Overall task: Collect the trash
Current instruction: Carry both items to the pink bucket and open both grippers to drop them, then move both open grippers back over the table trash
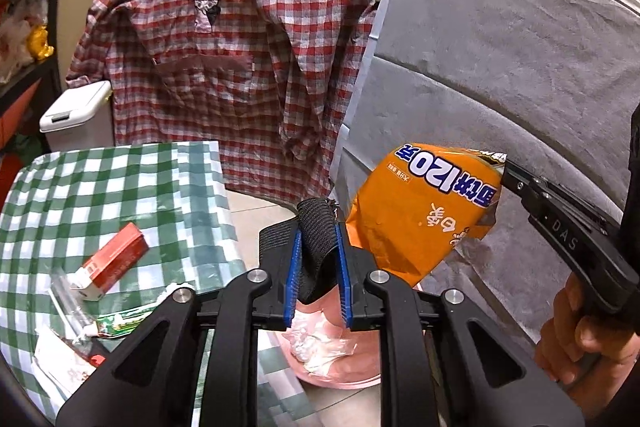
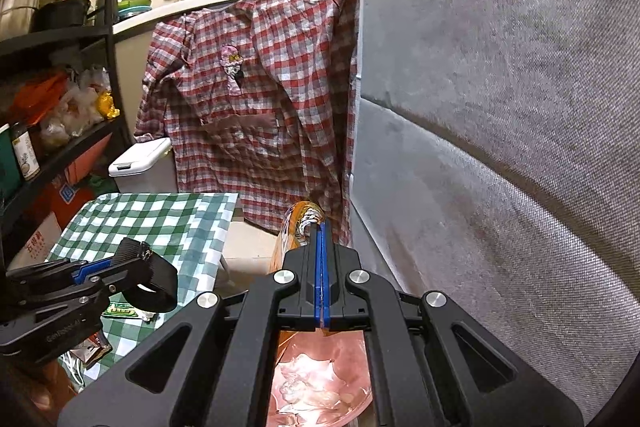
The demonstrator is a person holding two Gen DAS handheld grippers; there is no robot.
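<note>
My left gripper (image 1: 318, 259) is shut on a black woven strap (image 1: 318, 227) and also shows in the right wrist view (image 2: 120, 261). My right gripper (image 2: 322, 227) is shut on an orange snack bag (image 1: 424, 211) and holds it in the air over a pink bucket (image 1: 344, 359) with crumpled white tissue (image 1: 316, 341) inside. The bag shows edge-on in the right wrist view (image 2: 298, 223), above the bucket (image 2: 320, 387). On the green checked tablecloth (image 1: 120, 187) lie a red and white carton (image 1: 114, 261), a green wrapper (image 1: 120, 323) and clear plastic scraps (image 1: 68, 303).
A red plaid shirt (image 1: 240, 67) hangs from the counter behind. A white lidded bin (image 1: 76, 119) stands on the floor at the left. A grey fabric panel (image 1: 500, 67) fills the right side. Cluttered shelves (image 2: 48, 99) line the left.
</note>
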